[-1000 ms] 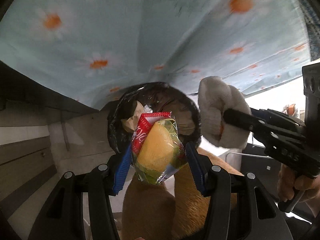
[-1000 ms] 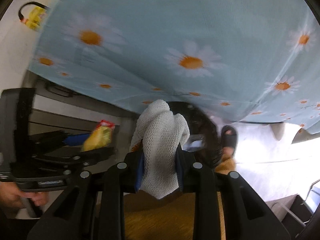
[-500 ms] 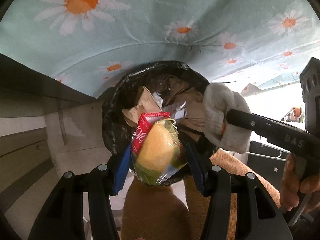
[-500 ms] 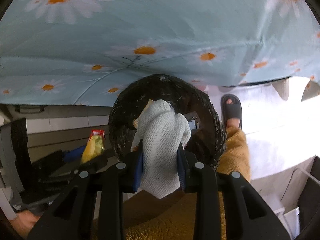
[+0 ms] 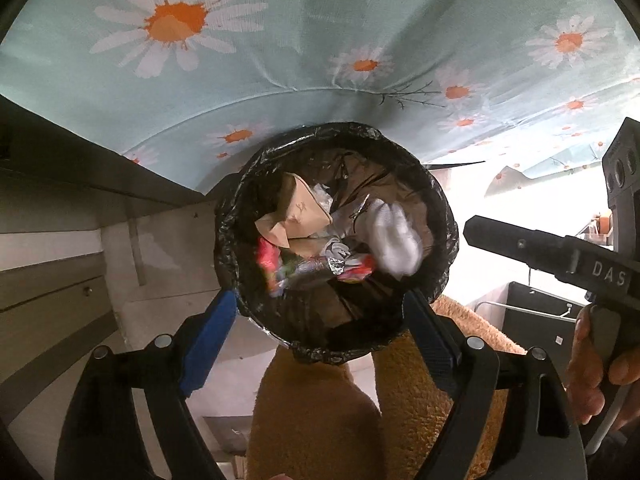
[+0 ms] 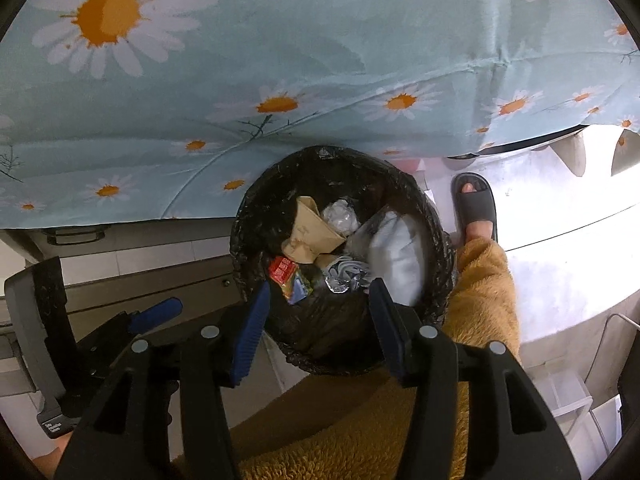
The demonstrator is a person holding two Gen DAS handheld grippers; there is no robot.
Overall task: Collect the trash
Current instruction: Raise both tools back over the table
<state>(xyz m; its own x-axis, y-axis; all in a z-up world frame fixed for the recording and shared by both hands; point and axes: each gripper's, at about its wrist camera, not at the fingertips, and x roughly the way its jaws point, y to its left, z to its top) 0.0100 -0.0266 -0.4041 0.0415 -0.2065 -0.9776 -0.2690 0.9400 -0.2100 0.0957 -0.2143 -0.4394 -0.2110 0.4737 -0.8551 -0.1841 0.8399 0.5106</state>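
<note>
A round bin with a black liner (image 5: pixel 234 216) stands on the floor under both grippers. My left gripper (image 5: pixel 320 300) hangs over it, its jaws opening with nothing between the blue pads. The red and yellow snack packet (image 5: pixel 270 268) is dropping into the bin, blurred. My right gripper (image 6: pixel 318 300) is also above the bin (image 6: pixel 248 216), jaws opening and empty. The white knitted cloth (image 6: pixel 394 256) falls against the bin's right wall, and the snack packet (image 6: pixel 286 276) lies at the left. Brown paper (image 6: pixel 308 232) and crumpled foil (image 6: pixel 344 276) lie inside.
A light blue tablecloth with daisies (image 6: pixel 280 40) hangs just behind the bin. The person's orange fleece leg (image 6: pixel 484 292) and grey slipper (image 6: pixel 474 208) stand right of it. Pale cabinet fronts (image 5: pixel 60 280) run along the left. A hand (image 5: pixel 592 364) holds the right gripper's handle.
Both grippers sank toward the bin and opened. The snack packet left the left jaws and the white cloth left the right jaws; both now drop into the bin.
</note>
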